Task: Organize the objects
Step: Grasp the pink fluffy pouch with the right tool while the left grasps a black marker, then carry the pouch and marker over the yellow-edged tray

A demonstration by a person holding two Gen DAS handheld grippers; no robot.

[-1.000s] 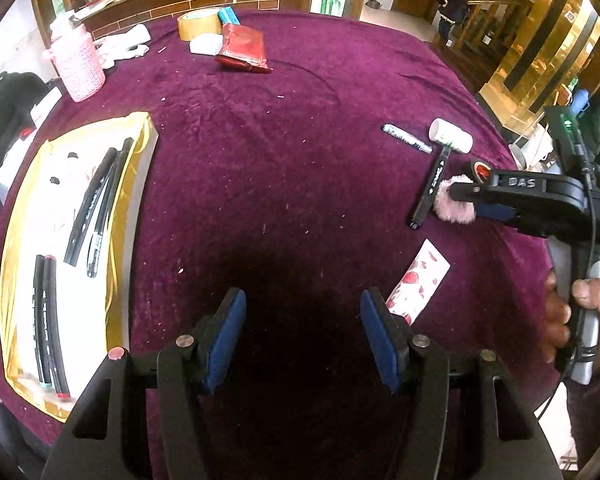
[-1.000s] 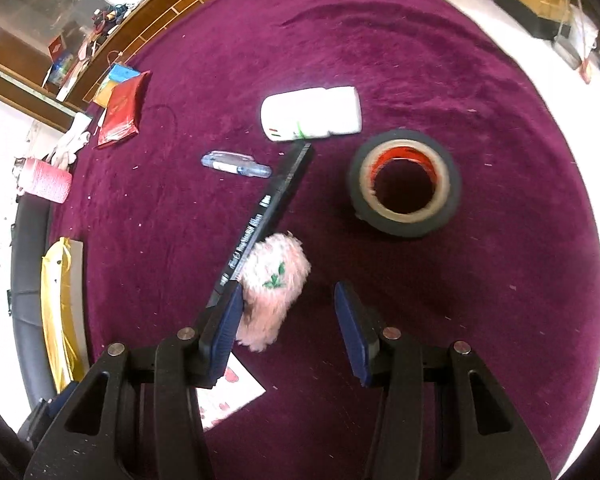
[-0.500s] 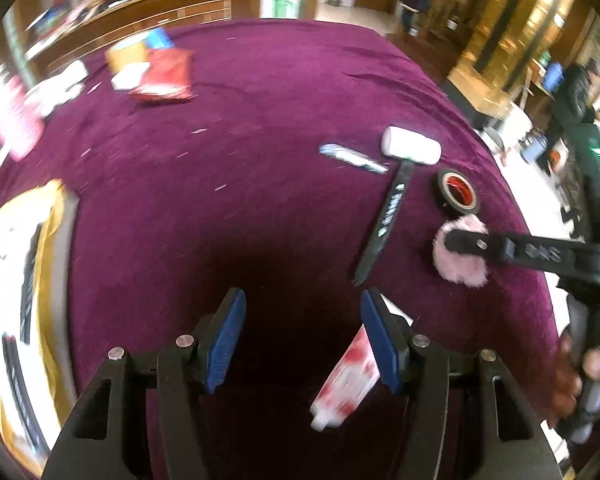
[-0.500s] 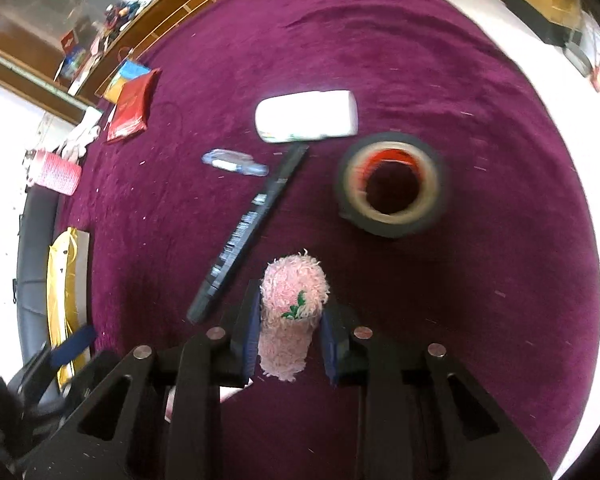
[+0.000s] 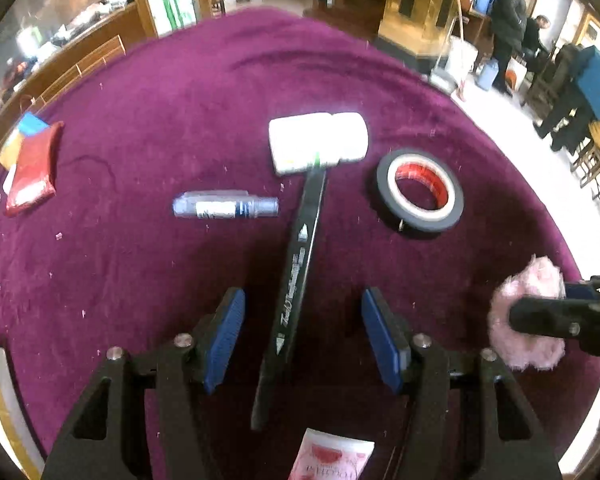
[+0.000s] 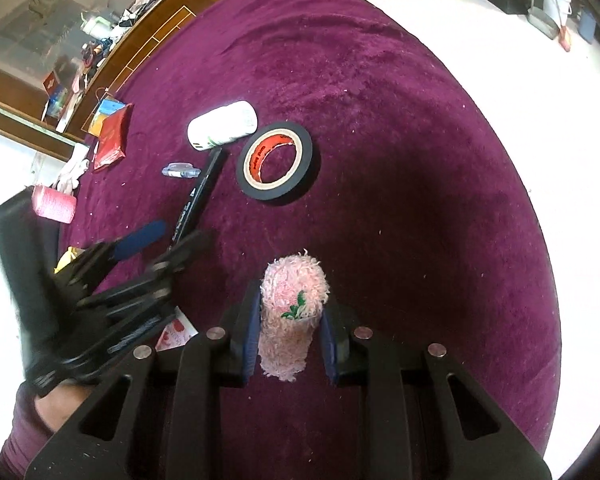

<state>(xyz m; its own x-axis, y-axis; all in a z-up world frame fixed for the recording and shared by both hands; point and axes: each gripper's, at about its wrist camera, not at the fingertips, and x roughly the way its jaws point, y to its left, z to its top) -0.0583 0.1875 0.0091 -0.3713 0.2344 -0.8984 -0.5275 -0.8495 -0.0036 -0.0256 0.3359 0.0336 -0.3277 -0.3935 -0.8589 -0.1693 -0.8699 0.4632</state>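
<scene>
My left gripper is open, its blue pads standing on either side of a long black marker that lies on the purple cloth; the pads do not touch it. The marker's far end meets a white bottle lying on its side. My right gripper is shut on a fluffy pink pouch held above the cloth; the pouch also shows at the right of the left wrist view. The left gripper appears blurred at the left of the right wrist view, over the marker.
A black tape roll with a red core lies right of the marker, a small blue-and-clear tube left of it. A pink-patterned tube lies below the left gripper. A red packet and pink cup sit far left. People stand beyond the table.
The left gripper swept right across the table, from near the gold tray to over the black marker. The right gripper closed on the pink pouch and lifted it off the cloth.
</scene>
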